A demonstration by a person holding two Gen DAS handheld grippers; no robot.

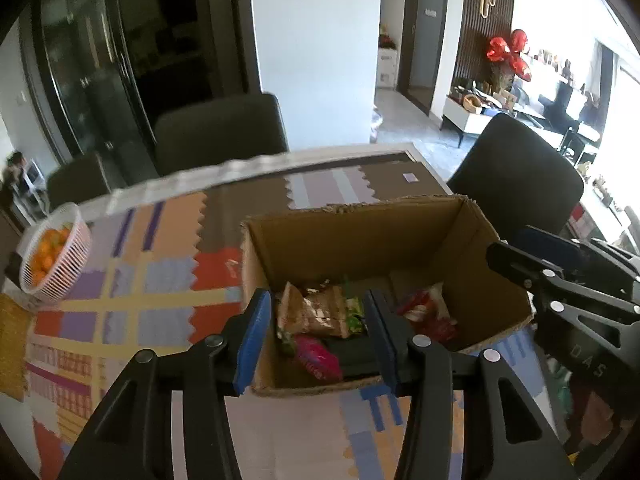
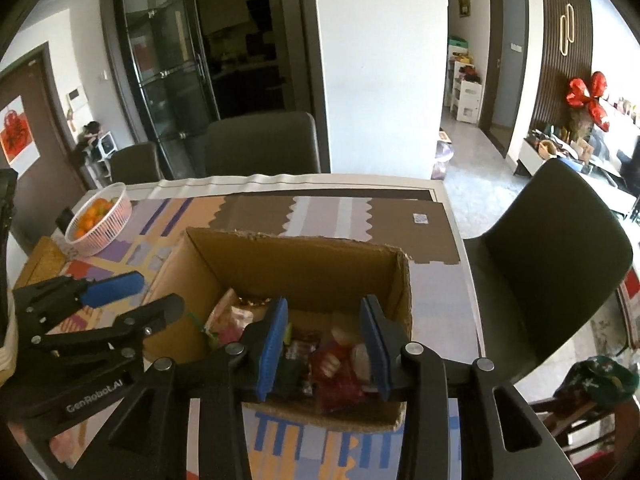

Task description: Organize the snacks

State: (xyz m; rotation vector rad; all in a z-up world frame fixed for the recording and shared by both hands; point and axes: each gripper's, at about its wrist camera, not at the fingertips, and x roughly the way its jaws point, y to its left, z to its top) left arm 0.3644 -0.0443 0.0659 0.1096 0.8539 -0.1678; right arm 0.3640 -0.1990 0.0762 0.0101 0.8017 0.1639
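An open cardboard box (image 1: 360, 236) (image 2: 304, 264) stands on the patterned tablecloth. Several snack packets lie in its bottom: a tan packet (image 1: 316, 312), a pink one (image 1: 318, 356), red ones (image 1: 430, 316) (image 2: 336, 376). My left gripper (image 1: 316, 340) is open and empty, hovering above the box's near left side; it also shows in the right wrist view (image 2: 136, 300). My right gripper (image 2: 326, 348) is open and empty above the box's near right part; it also shows in the left wrist view (image 1: 516, 248).
A white basket of oranges (image 1: 52, 256) (image 2: 100, 220) sits at the far left of the table. Dark chairs stand behind the table (image 2: 260, 144) and to its right (image 2: 552, 260). A yellow mat (image 1: 12, 344) lies at the left edge.
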